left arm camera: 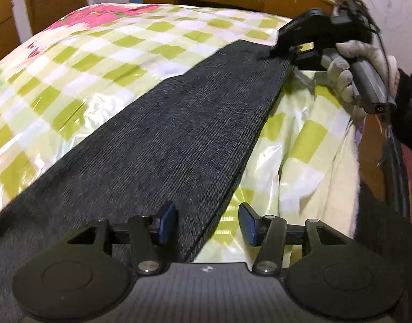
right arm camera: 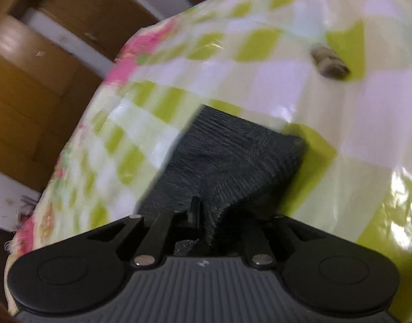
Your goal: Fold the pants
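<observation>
Along the bed's near edge, in the left wrist view, we see the pants (left arm camera: 179,123) laid flat on the checked cover (left arm camera: 103,53); our left tool (left arm camera: 207,222) gapes, gripping nothing. In the right wrist view, our right tool (right arm camera: 199,215) pinches the hem; a thin bite may slip when lifted.

pants (left arm camera: 162,140): 1 | grippers: 2 | gloved hand (left arm camera: 362,64): 1 | checked bedcover (left arm camera: 98,53): 1
</observation>
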### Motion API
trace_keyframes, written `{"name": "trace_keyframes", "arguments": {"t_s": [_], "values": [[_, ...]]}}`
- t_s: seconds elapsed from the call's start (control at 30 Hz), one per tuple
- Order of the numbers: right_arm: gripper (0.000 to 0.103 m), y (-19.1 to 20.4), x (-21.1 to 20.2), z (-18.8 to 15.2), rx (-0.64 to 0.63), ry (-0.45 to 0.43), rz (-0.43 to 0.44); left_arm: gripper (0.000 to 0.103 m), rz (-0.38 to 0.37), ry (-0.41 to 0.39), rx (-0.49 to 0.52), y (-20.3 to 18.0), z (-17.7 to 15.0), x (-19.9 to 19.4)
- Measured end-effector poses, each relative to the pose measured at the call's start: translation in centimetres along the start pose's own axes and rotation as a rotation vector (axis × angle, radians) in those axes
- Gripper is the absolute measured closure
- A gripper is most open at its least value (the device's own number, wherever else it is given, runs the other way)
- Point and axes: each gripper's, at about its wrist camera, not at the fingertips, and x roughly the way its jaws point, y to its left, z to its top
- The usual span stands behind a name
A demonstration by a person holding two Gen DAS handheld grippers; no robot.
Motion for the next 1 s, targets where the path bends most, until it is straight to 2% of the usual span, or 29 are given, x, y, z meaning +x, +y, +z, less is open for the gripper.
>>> {"name": "trace_keyframes", "arguments": {"t_s": [0.07, 0.13, 0.23, 0.37, 0.47, 0.63, 0.73, 0.8, 0.87, 0.93, 1.0], "values": [[0.097, 0.3, -1.5, -0.2, 0.018, -0.065, 0.057, 0.041, 0.017, 0.001, -0.01, 0.4, -0.9, -0.6], [0.097, 1.4, -2.6, -0.5, 0.003, -0.103, 0.069, 0.041, 0.031, -0.013, -0.02, 1.0, -2.2, -1.8], [0.097, 5.0, -4.1, -1.6, -0.124, -0.135, 0.075, 0.041, 0.069, -0.056, -0.087, 2.6, -4.4, -4.5], [0.097, 12.7, -5.0, -4.2, -0.318, -0.139, 0.15, 0.04, 0.196, -0.087, -0.181, 6.2, -8.3, -8.7], [0.097, 20.1, -4.0, -8.2, -0.486, -0.087, 0.235, 0.04, 0.299, -0.103, -0.271, 9.7, -11.8, -12.3], [0.097, 31.6, -1.4, -17.5, -0.761, 0.042, 0.381, 0.04, 0.502, -0.111, -0.402, 14.7, -18.6, -17.9], [0.097, 37.2, 1.3, -24.8, -0.918, 0.143, 0.441, 0.04, 0.606, -0.066, -0.476, 16.7, -22.0, -19.3], [0.097, 39.7, 2.8, -30.8, -1.011, 0.252, 0.475, 0.039, 0.599, -0.058, -0.541, 17.5, -24.2, -19.6], [0.097, 41.3, 3.9, -36.5, -1.109, 0.33, 0.493, 0.039, 0.563, -0.103, -0.607, 17.9, -26.2, -20.1], [0.097, 41.4, 4.4, -41.1, -1.22, 0.348, 0.469, 0.038, 0.555, -0.136, -0.622, 17.8, -27.0, -20.4], [0.097, 41.1, 5.6, -43.7, -1.274, 0.355, 0.436, 0.038, 0.543, -0.166, -0.635, 17.9, -27.6, -20.4]]}}
